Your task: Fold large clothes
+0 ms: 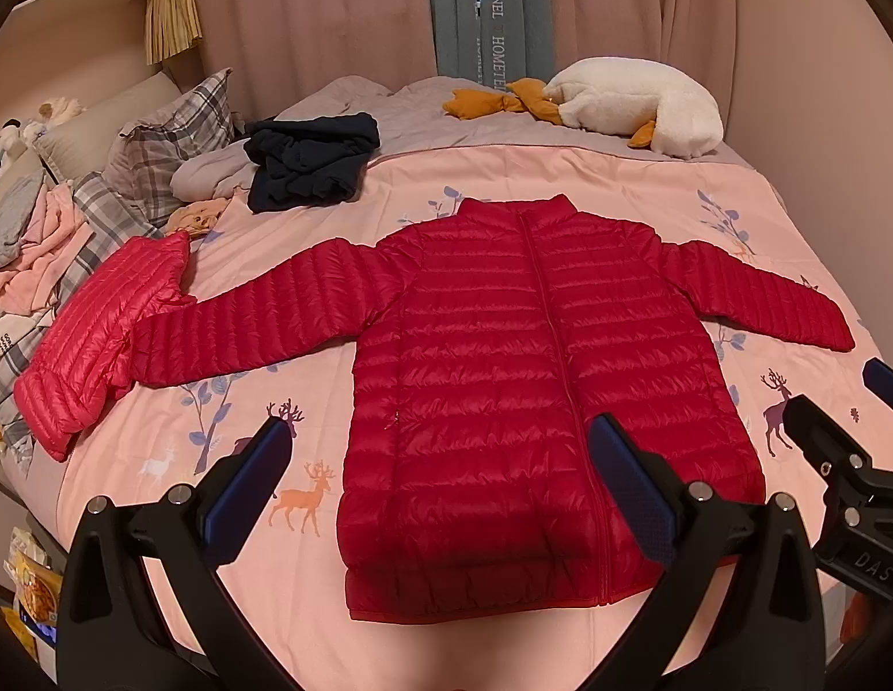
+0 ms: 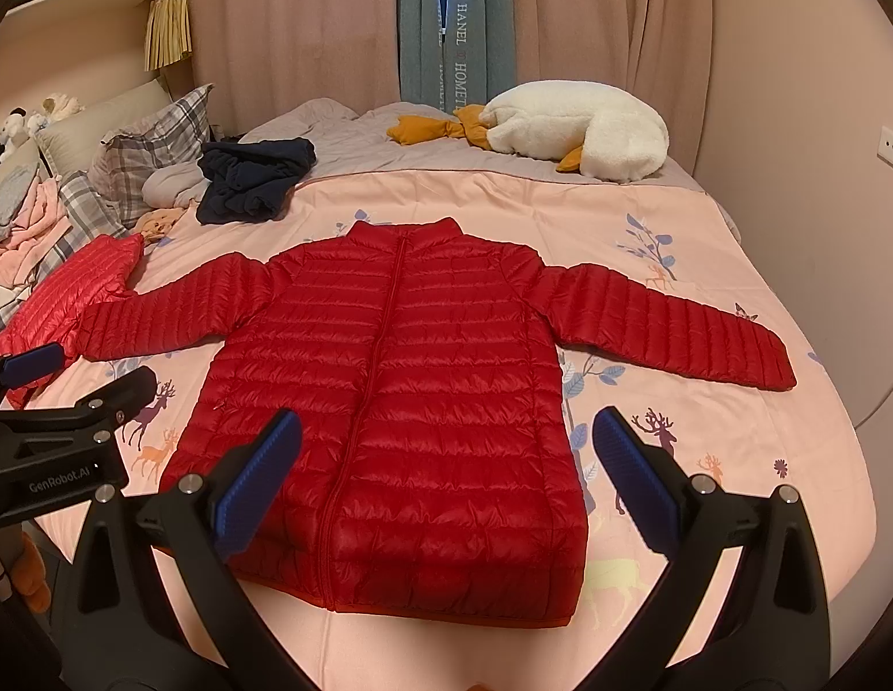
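Deep red quilted jacket on a pink bedspread printed with deer and blue leaves; brighter pink-red jacket left; navy garment far left; white-and-orange plush goose far right.

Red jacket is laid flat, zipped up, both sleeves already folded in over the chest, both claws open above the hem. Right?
Not quite: the red jacket has both sleeves spread straight out on the bedspread, as the right wrist view shows. The rest holds: left claw and right claw are open.

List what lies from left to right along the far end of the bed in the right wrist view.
Plaid grey pillow → crumpled navy garment → orange plush feet → white fluffy goose toy.
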Action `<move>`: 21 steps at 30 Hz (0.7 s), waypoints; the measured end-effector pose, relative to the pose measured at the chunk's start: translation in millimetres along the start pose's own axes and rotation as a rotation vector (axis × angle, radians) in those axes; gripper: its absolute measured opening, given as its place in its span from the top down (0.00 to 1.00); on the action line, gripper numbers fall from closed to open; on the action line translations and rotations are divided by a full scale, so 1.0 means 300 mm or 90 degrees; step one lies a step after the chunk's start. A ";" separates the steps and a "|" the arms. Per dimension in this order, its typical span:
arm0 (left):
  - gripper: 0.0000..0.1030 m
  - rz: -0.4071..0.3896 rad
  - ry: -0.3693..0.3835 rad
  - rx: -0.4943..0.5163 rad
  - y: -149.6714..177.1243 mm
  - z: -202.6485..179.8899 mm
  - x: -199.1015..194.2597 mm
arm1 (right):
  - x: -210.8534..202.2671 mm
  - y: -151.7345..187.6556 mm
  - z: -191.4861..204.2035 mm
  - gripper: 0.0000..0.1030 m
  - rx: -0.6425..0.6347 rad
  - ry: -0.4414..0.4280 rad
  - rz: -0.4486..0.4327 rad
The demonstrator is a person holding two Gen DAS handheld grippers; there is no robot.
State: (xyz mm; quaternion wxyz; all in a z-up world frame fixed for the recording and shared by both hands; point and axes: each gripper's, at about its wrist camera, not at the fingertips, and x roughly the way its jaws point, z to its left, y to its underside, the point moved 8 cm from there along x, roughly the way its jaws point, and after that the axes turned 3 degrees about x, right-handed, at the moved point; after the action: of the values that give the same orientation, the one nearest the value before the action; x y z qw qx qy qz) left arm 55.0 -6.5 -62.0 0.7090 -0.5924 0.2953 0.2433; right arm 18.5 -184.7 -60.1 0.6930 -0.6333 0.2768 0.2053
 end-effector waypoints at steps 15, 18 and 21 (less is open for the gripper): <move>0.01 0.005 0.005 0.001 0.004 0.002 0.008 | -0.001 -0.001 -0.003 0.02 0.002 -0.001 0.001; 0.01 0.006 0.005 0.001 0.003 0.003 0.008 | -0.003 -0.003 -0.003 0.02 0.002 0.000 0.001; 0.01 0.006 0.004 0.001 0.003 0.002 0.008 | -0.002 -0.002 -0.005 0.02 0.002 0.000 0.000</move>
State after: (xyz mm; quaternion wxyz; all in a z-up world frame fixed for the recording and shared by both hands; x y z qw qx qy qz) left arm 56.1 -5.9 -64.2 0.7073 -0.5913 0.3005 0.2445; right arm 18.3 -186.2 -59.3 0.6939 -0.6323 0.2769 0.2052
